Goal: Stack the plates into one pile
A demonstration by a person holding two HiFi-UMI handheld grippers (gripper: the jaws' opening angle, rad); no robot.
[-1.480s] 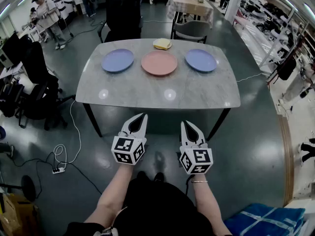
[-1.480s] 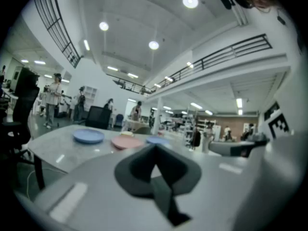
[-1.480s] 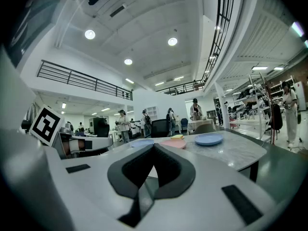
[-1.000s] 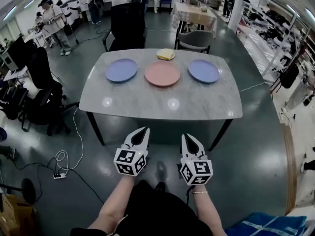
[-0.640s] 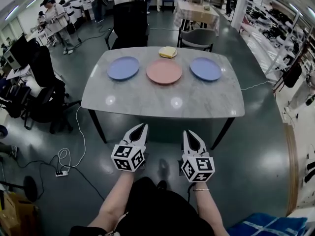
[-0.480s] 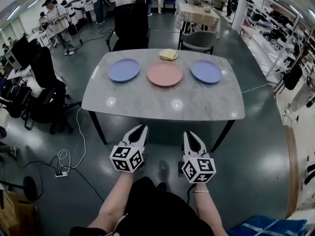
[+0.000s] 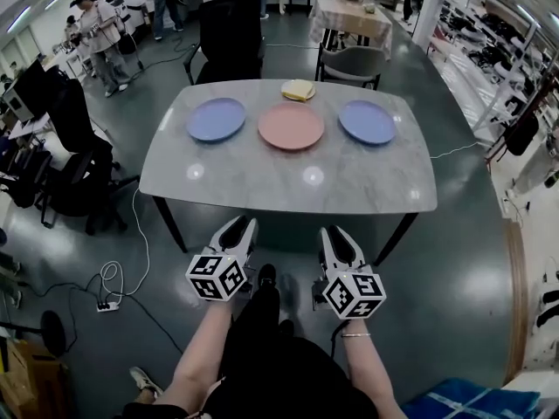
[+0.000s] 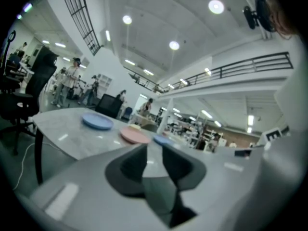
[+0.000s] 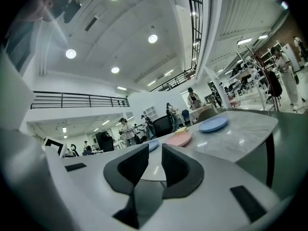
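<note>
I hold both tongs low over the floor, short of the worktop [image 7: 262,186] and well apart from the plates. The left tongs [image 7: 244,225] are opening, their jaws partly apart with nothing between them. The right tongs [image 7: 331,232] are also opening, partly apart and holding nothing.

Three plates lie flat in a row across the far half of the marble worktop, none touching another. The left blue plate [image 7: 216,119] is at one end, the pink plate [image 7: 291,126] is in the middle, and the right blue plate [image 7: 367,121] is at the other end. None is stacked yet. A yellow pad [image 7: 298,89] lies just behind the pink plate, near the far edge. A black chair [image 7: 229,29] and a grey chair [image 7: 349,59] stand beyond the worktop.
</note>
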